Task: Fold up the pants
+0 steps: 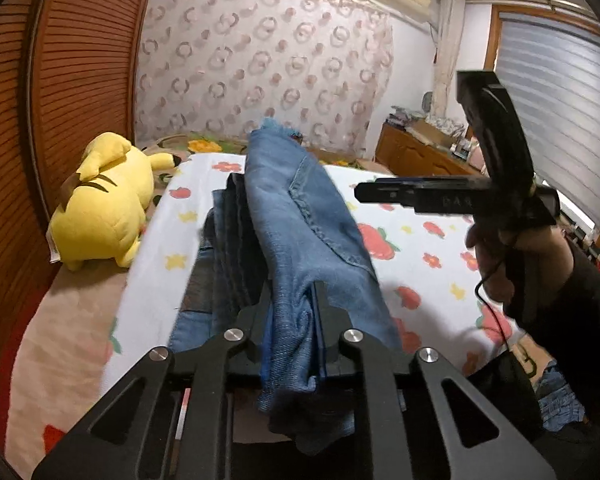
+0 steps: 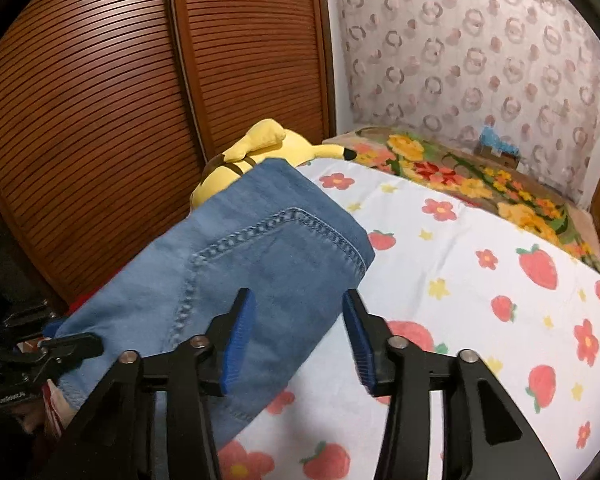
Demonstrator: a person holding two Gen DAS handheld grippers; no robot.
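Note:
The blue jeans (image 1: pixel 296 220) lie bunched lengthwise on the flowered white sheet (image 1: pixel 420 248). My left gripper (image 1: pixel 292 292) is shut on a fold of the denim and holds it up off the bed. In the right wrist view the jeans (image 2: pixel 236 264) spread from the left toward the middle, stitched seam up. My right gripper (image 2: pixel 296 312) is open and empty, its blue pads (image 2: pixel 240 340) just above the denim's near edge. It also shows in the left wrist view (image 1: pixel 380 192), held in a hand to the right of the jeans.
A yellow plush toy (image 1: pixel 104 208) lies at the bed's left edge, against the brown slatted wardrobe doors (image 2: pixel 120 100). A flowered blanket (image 2: pixel 480 176) covers the far end of the bed. A wooden dresser (image 1: pixel 420 156) stands at the back right.

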